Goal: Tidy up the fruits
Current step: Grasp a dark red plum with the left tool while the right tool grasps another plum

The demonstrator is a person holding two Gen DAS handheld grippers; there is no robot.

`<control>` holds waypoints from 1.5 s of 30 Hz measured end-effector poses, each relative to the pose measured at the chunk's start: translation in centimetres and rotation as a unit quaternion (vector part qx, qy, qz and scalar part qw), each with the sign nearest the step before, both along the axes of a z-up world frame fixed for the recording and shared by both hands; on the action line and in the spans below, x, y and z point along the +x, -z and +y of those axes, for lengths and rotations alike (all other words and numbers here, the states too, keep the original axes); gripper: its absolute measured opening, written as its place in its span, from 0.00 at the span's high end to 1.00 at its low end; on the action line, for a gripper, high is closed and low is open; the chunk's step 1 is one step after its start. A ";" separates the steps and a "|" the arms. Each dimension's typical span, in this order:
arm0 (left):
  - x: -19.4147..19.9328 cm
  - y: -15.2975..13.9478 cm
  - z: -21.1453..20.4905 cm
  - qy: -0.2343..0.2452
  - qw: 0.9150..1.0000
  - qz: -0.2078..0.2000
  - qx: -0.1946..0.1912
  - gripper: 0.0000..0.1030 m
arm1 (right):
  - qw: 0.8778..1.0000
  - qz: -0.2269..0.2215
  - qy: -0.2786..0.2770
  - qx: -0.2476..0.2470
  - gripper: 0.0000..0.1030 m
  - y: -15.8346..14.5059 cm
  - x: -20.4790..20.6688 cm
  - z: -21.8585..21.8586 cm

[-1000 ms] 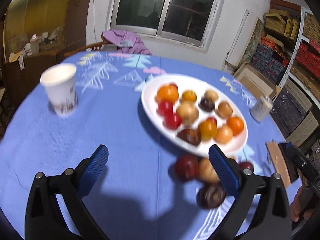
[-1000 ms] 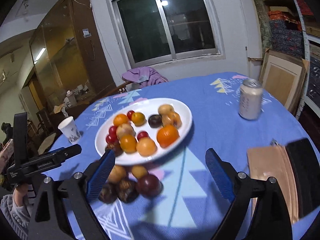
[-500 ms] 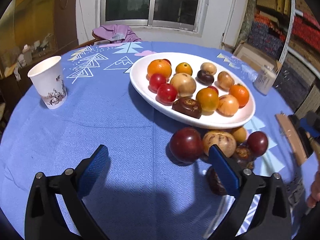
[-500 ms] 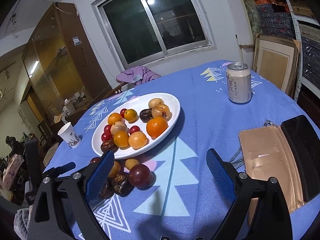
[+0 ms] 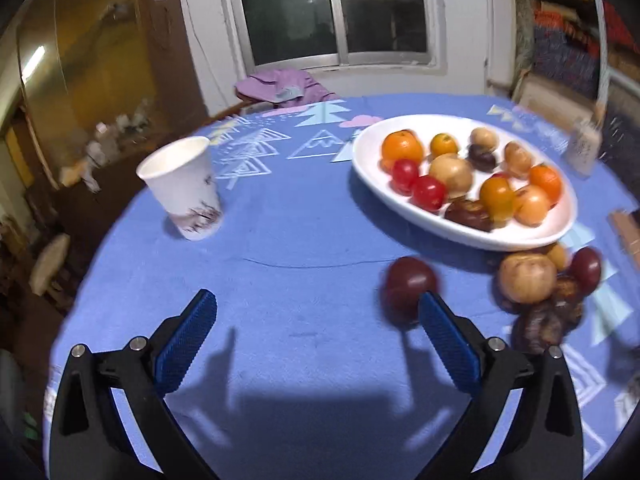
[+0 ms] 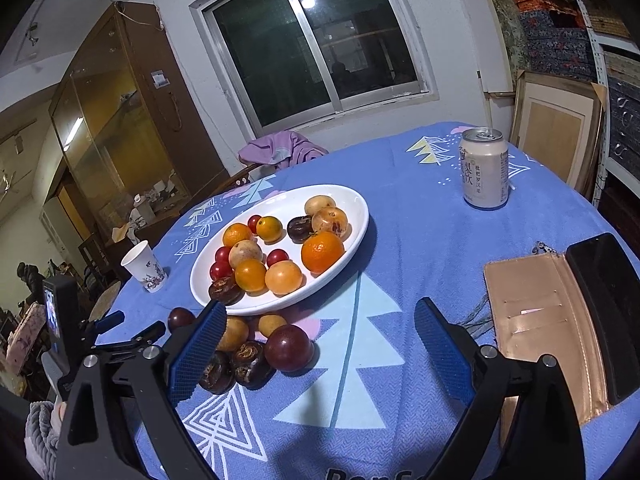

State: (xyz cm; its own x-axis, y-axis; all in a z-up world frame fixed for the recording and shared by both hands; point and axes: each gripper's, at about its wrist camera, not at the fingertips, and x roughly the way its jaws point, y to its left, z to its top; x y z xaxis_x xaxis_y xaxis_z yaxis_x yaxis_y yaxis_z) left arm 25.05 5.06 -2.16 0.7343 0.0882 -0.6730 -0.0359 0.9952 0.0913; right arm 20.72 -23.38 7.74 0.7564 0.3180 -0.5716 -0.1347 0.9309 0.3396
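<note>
A white oval plate (image 5: 556, 230) (image 6: 356, 216) holds several oranges, cherry tomatoes, tan fruits and dark fruits. Loose fruits lie on the blue cloth in front of it: a dark red plum (image 5: 410, 286) (image 6: 289, 347), a tan fruit (image 5: 526, 276), several dark wrinkled ones (image 6: 250, 364). My left gripper (image 5: 316, 334) is open and empty; its right finger is just in front of the plum. My right gripper (image 6: 318, 354) is open and empty, above the cloth with the loose fruits at its left finger.
A white paper cup (image 5: 182, 188) (image 6: 144, 266) stands left of the plate. A drink can (image 6: 484, 168), an open tan wallet (image 6: 540, 320) and a black phone (image 6: 608, 308) lie to the right. The round table's edge (image 5: 84, 272) drops off at left.
The left gripper's view has swung left, so plate and loose fruits now sit further right. The right gripper has drawn back and up a little. Both stay open.
</note>
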 end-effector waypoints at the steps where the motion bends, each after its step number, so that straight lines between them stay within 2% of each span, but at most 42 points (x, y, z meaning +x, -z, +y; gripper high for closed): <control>1: 0.0 0.0 -0.1 0.008 1.000 0.000 -0.008 0.04 | 1.000 0.000 -0.001 -0.003 0.07 0.0 0.0 0.1; 4: 0.7 0.6 -0.8 0.032 0.999 0.022 -0.002 0.04 | 1.000 0.000 -0.003 -0.005 0.07 0.1 0.0 0.2; 6: 0.9 0.7 -0.7 0.039 0.999 0.025 -0.011 0.04 | 1.000 -0.001 -0.002 -0.006 0.07 0.1 0.0 0.2; 12: 1.6 1.3 1.0 0.037 0.995 0.043 -0.078 0.04 | 1.000 -0.002 -0.004 -0.008 0.07 0.0 -0.2 0.4; 19: 0.8 1.2 0.9 0.041 0.995 0.036 -0.085 0.05 | 1.000 0.003 -0.011 -0.021 0.07 0.5 -0.1 0.8; 20: 0.7 1.1 1.0 0.041 0.995 0.033 -0.087 0.12 | 1.000 0.003 -0.013 -0.023 0.07 0.5 -0.1 0.9; 21: 0.7 1.1 1.0 0.042 0.994 0.034 -0.090 0.23 | 1.000 0.003 -0.015 -0.026 0.07 0.6 -0.1 1.1; 23: 0.9 1.3 1.2 0.043 0.994 0.042 -0.096 0.31 | 0.999 0.002 -0.017 -0.030 0.07 0.6 -0.1 1.3; 30: 1.0 1.3 0.6 0.049 0.994 0.043 -0.087 0.31 | 0.999 0.009 -0.020 -0.040 0.07 1.0 0.0 1.7; 35: 1.5 1.8 0.9 0.045 0.992 0.057 -0.104 0.31 | 0.997 0.014 -0.034 -0.074 0.07 1.6 0.1 2.9; 37: 1.5 1.8 0.8 0.047 0.991 0.055 -0.108 0.36 | 0.995 0.015 -0.041 -0.089 0.07 1.9 0.0 3.4; 41: 1.5 1.6 1.4 0.044 0.990 0.045 -0.128 0.62 | 0.993 0.017 -0.049 -0.104 0.10 2.2 -0.1 4.1; 45: 1.6 1.6 1.6 0.045 0.989 0.046 -0.137 0.63 | 0.993 0.020 -0.052 -0.108 0.10 2.6 0.0 4.4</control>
State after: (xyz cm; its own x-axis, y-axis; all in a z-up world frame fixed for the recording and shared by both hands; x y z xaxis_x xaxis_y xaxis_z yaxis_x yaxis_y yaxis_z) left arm 26.65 6.61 -3.81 0.6658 -0.1692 -0.7267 0.0504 0.9819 -0.1825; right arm 20.68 -19.03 5.19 0.7010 0.2588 -0.6646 -0.2235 0.9646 0.1398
